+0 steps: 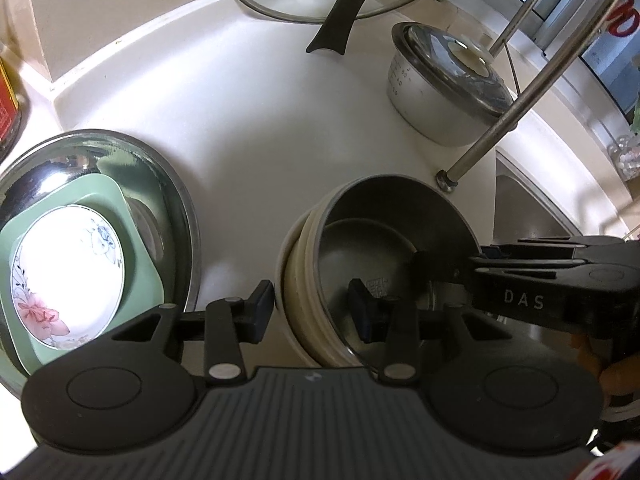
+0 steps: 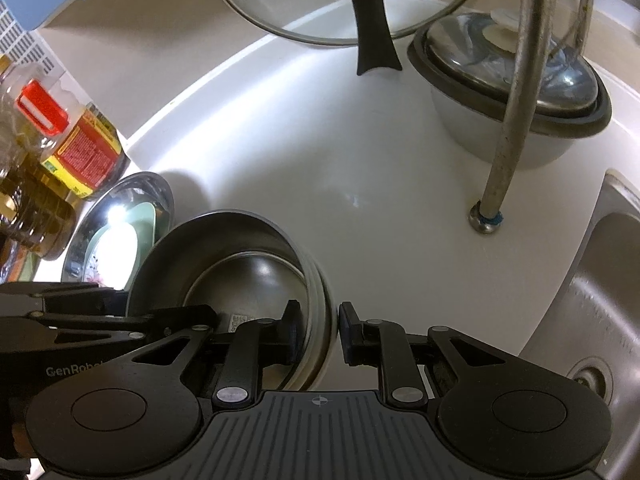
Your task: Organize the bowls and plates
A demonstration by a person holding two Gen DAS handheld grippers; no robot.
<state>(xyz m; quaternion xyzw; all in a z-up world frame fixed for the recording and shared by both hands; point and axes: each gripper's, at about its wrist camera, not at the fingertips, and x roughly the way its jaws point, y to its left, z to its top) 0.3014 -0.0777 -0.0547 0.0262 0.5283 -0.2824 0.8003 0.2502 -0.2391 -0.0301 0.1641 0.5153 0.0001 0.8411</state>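
Note:
A stack of cream bowls (image 1: 298,268) (image 2: 322,292) with a steel bowl (image 1: 400,208) (image 2: 224,240) nested on top stands on the white counter (image 1: 260,140). My left gripper (image 1: 312,312) straddles the stack's left wall, one finger outside and one inside the steel bowl, pads against it. My right gripper (image 2: 318,330) pinches the opposite wall the same way and shows in the left wrist view at the right rim (image 1: 456,258). To the left, a large steel basin (image 1: 172,184) (image 2: 160,196) holds a green square plate (image 1: 112,196) and a white floral plate (image 1: 68,272).
A lidded metal pot (image 1: 432,112) sits at the back right beside a rack leg (image 1: 500,120) (image 2: 504,140). A glass lid with a black handle (image 1: 340,12) leans on the back wall. The steel sink (image 2: 600,280) lies to the right. An oil bottle (image 2: 84,140) stands left.

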